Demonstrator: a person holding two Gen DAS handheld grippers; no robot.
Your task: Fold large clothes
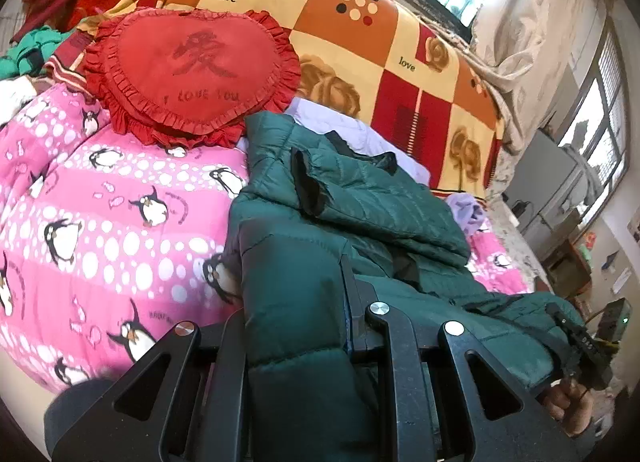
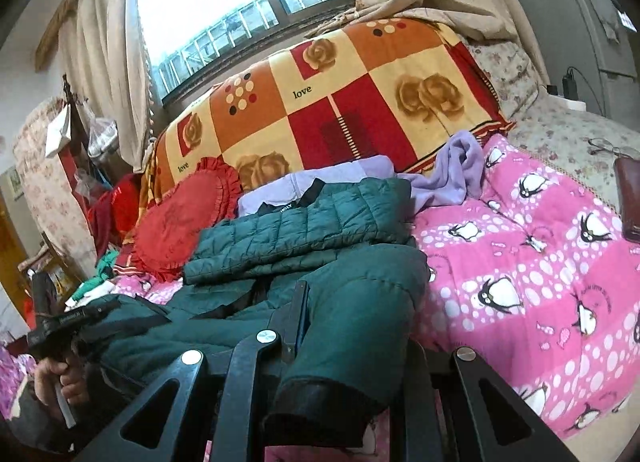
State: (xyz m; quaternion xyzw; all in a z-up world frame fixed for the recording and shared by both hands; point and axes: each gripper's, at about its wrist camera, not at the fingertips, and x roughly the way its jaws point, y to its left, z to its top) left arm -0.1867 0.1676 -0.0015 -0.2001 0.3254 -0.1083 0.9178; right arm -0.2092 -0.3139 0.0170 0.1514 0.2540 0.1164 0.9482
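A dark green quilted jacket point(image 1: 380, 198) lies on the pink penguin quilt point(image 1: 100, 222), its upper part folded over with the collar toward the far blanket. My left gripper point(image 1: 292, 286) is shut on the jacket's near edge, and the fabric drapes over one finger and hides it. My right gripper point(image 2: 356, 302) is shut on another near part of the jacket point(image 2: 300, 230), whose black-trimmed edge hangs over the jaws. Each gripper shows in the other's view: the right gripper point(image 1: 576, 338) at the far right, the left gripper point(image 2: 60, 322) at the far left, each held by a hand.
A red heart-shaped pillow point(image 1: 192, 74) rests behind the jacket against a red, orange and cream patchwork blanket point(image 1: 360, 34). A lilac garment point(image 2: 452, 170) lies beyond the jacket. A brown wallet point(image 2: 628, 202) and glasses point(image 2: 612, 144) sit at the right. Curtains and windows lie beyond.
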